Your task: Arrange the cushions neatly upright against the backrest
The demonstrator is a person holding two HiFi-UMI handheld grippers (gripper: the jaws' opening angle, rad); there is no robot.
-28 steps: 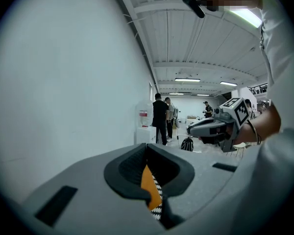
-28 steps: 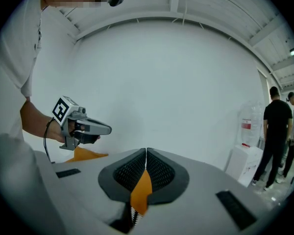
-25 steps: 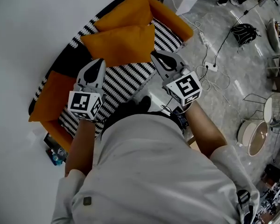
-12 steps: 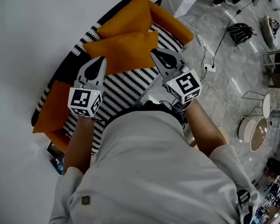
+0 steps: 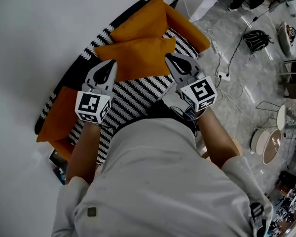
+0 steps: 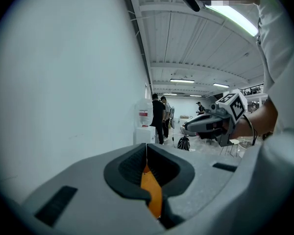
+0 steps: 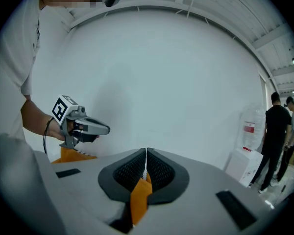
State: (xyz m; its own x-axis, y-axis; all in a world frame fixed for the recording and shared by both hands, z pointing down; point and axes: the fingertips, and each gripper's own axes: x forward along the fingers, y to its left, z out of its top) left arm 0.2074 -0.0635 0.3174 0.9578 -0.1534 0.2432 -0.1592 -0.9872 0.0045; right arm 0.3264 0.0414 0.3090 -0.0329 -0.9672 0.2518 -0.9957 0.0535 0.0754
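— Where is the cushion [image 5: 138,57]?

— Slung between the two grippers over the striped seat [image 5: 138,92], just in front of a second cushion [image 5: 140,21] by the backrest [image 5: 89,46]. The left gripper [image 5: 110,63] and right gripper [image 5: 168,58] are each pinched tight on a thin fold of its orange fabric.

— What could go wrong?

— Such a slim bite may slip, and the cushion would then flop flat.

— And around it?

— A white wall [image 5: 34,28] and a marble floor [image 5: 246,98] strewn with cables [image 5: 227,83].

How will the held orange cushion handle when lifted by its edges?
Likely soft: the left gripper and right gripper pinch only thin fabric of the cushion. Probably light, since two edge pinches hold it. It may sag between them.
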